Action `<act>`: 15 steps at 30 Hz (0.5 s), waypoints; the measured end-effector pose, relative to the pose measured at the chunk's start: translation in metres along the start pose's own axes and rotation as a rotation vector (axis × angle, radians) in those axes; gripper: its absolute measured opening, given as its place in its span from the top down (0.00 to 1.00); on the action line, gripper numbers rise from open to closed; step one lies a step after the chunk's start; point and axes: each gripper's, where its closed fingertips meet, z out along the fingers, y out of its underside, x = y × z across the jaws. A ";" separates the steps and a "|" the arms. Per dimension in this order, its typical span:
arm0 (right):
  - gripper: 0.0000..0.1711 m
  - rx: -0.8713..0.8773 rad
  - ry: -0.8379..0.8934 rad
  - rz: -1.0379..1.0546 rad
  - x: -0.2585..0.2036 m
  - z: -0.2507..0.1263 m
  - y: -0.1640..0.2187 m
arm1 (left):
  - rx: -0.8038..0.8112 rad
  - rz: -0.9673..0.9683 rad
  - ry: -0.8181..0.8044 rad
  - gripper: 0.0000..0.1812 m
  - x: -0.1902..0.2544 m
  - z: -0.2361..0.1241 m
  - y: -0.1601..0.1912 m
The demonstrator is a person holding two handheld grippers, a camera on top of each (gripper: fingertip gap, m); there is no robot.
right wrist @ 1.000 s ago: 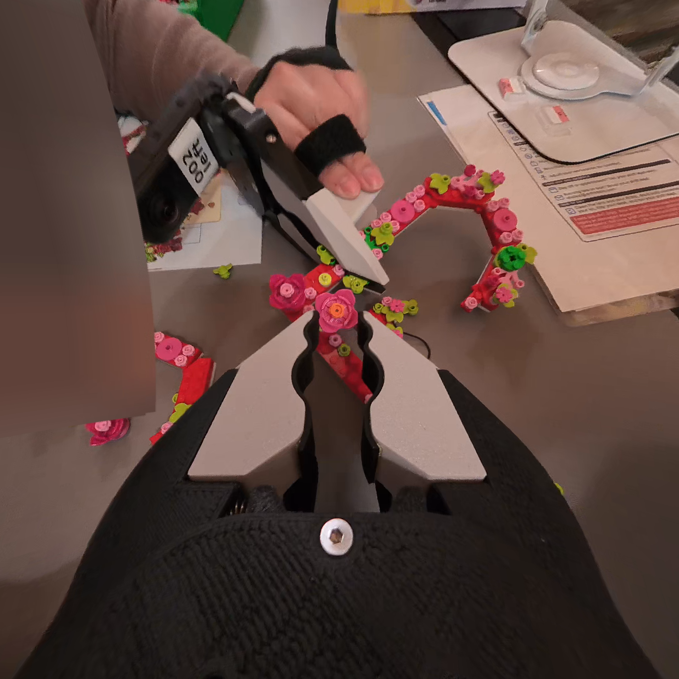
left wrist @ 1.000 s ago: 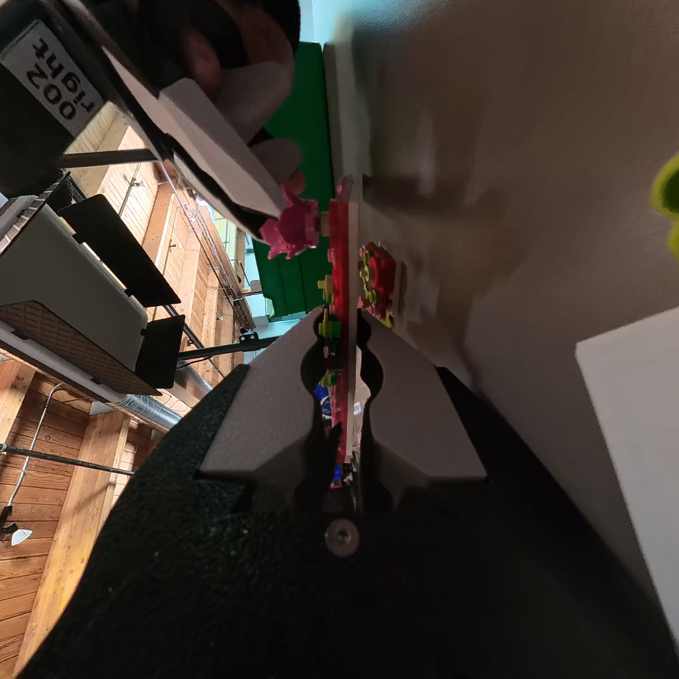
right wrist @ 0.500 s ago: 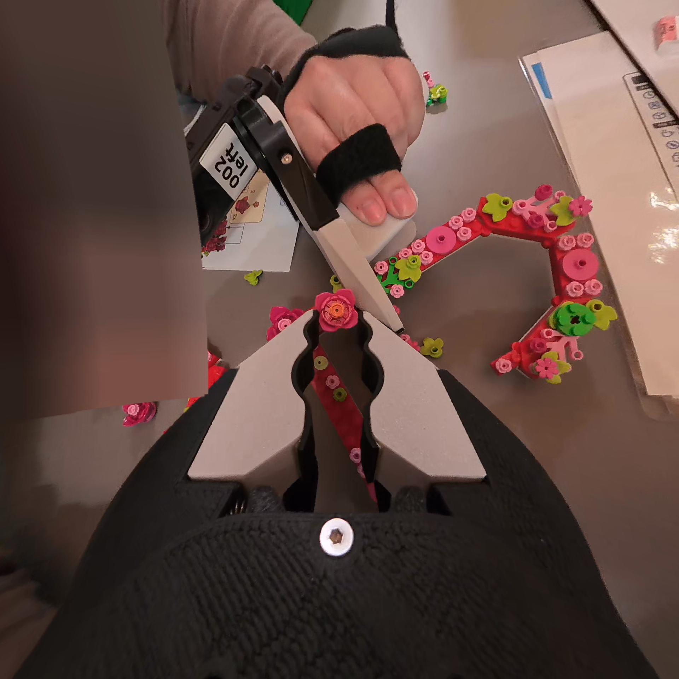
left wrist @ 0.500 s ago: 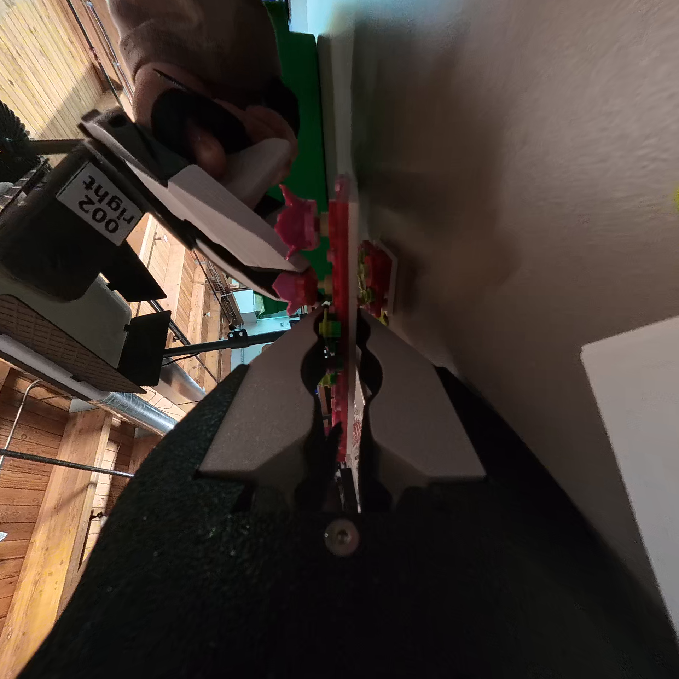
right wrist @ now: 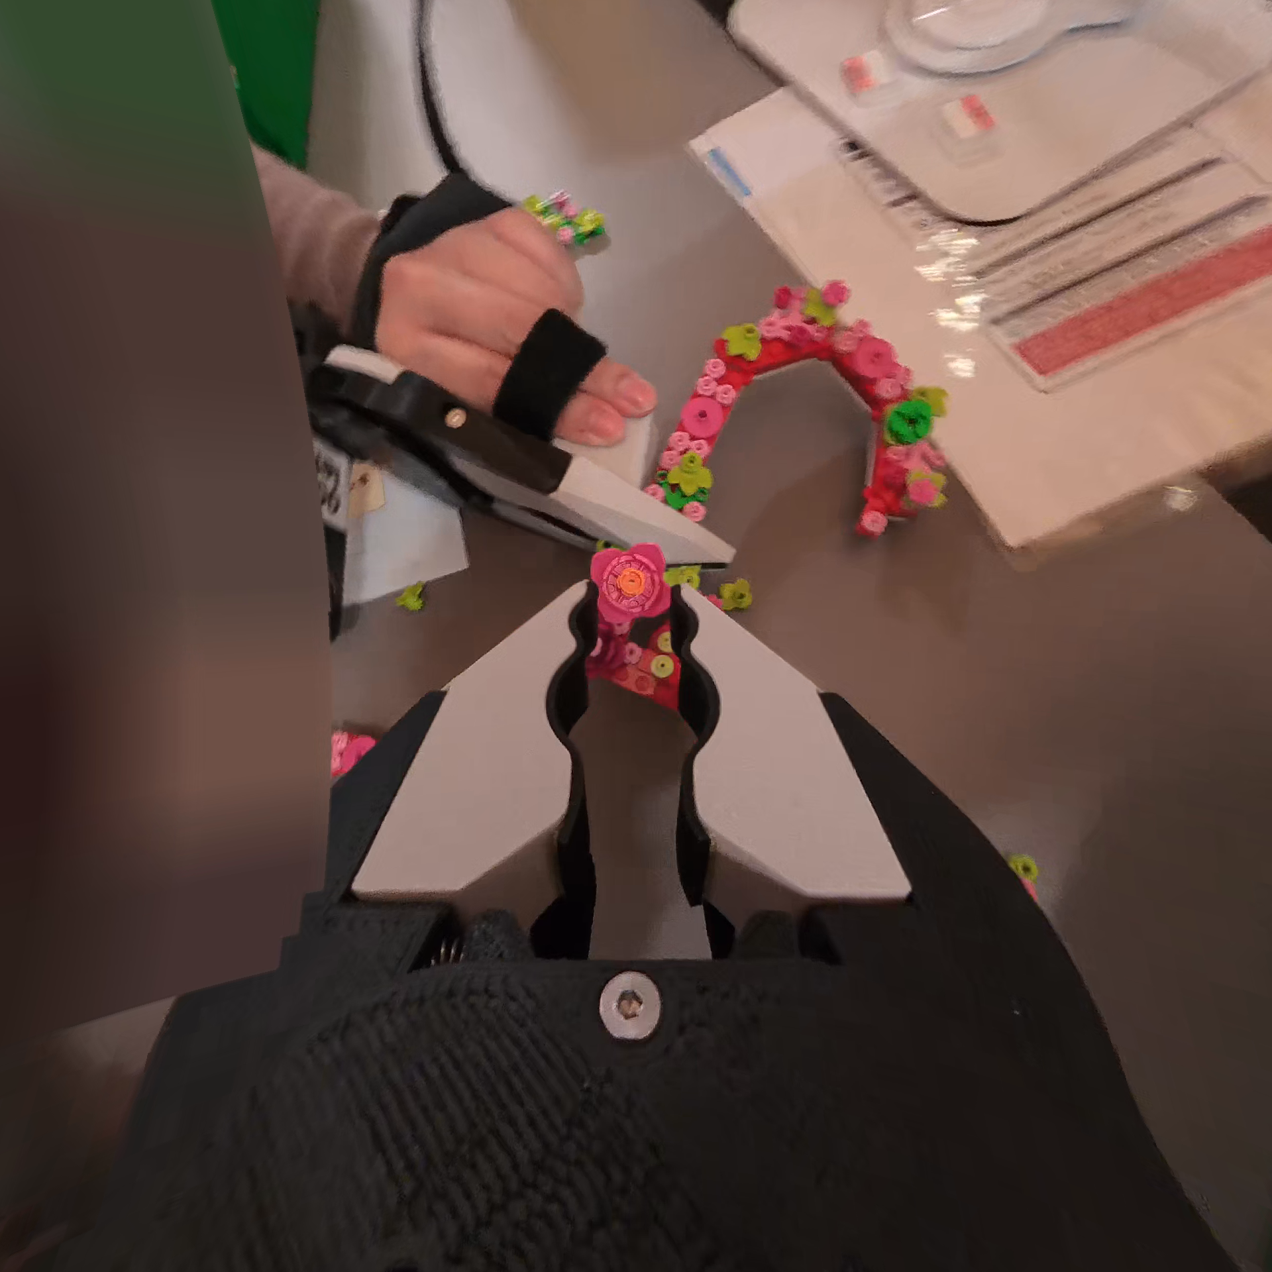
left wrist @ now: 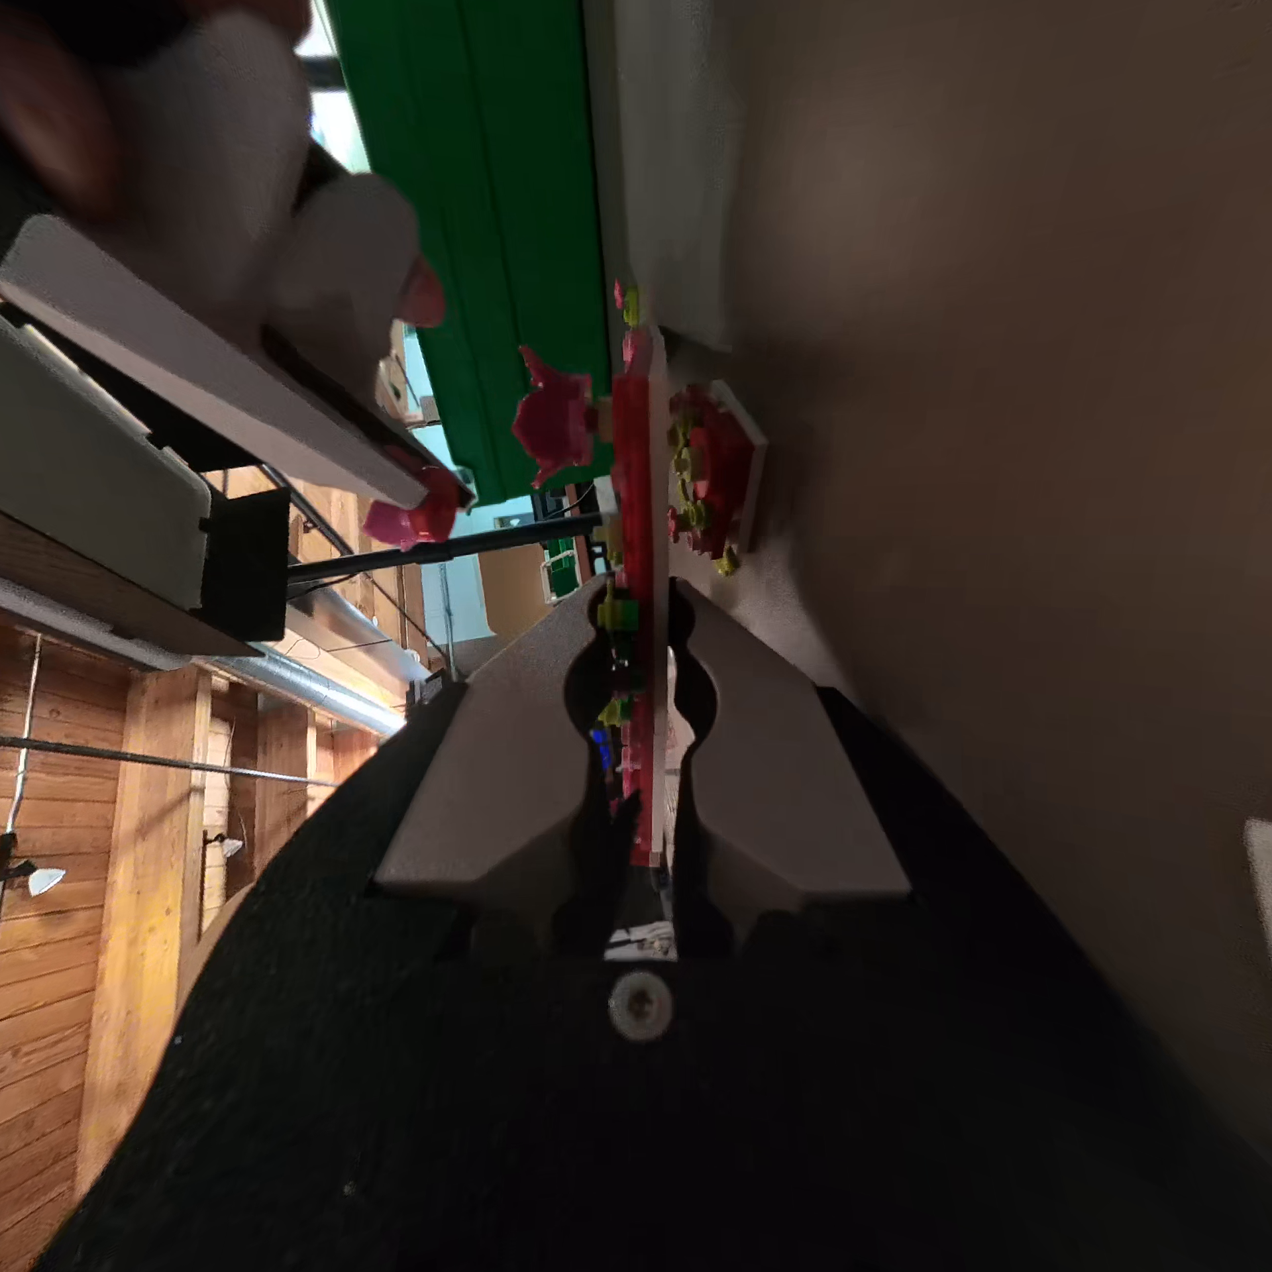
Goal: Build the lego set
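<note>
The right tool pinches a pink flower piece between its tips, lifted clear of the grey bench. The left tool is pressed together on the edge of a red plate strip, held on edge so its studded face looks sideways; one pink flower already sits on that face, with small lime bits nearer the tips. In the right wrist view the strip shows only in part, below and behind the held flower.

The flower is tiny, light and hard — it will likely twist or pop out if squeezed off-centre, so the grip across its petals at the very tips looks right. The strip is thin and stiff, but I judge its studded joints could snap apart under a hard push; it wants support close to the spot being pressed.

A half-built red arch covered in pink and green blooms lies farther back on the bench, with loose lime leaves scattered near it. White printed sheets lie to the right, a green bin stands behind, and the left wrist view shows wood-panelled walls — a workshop-like room.
</note>
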 end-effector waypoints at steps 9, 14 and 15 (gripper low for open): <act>0.89 0.015 0.124 0.324 -0.006 0.007 0.003 | -0.055 0.005 -0.009 0.94 -0.002 0.003 -0.002; 0.89 -0.126 0.133 0.372 0.004 0.013 0.011 | -0.042 0.001 -0.010 0.95 -0.002 0.003 -0.003; 0.89 -0.160 0.130 0.365 0.004 0.014 0.012 | -0.039 0.000 -0.009 0.95 -0.002 0.004 -0.003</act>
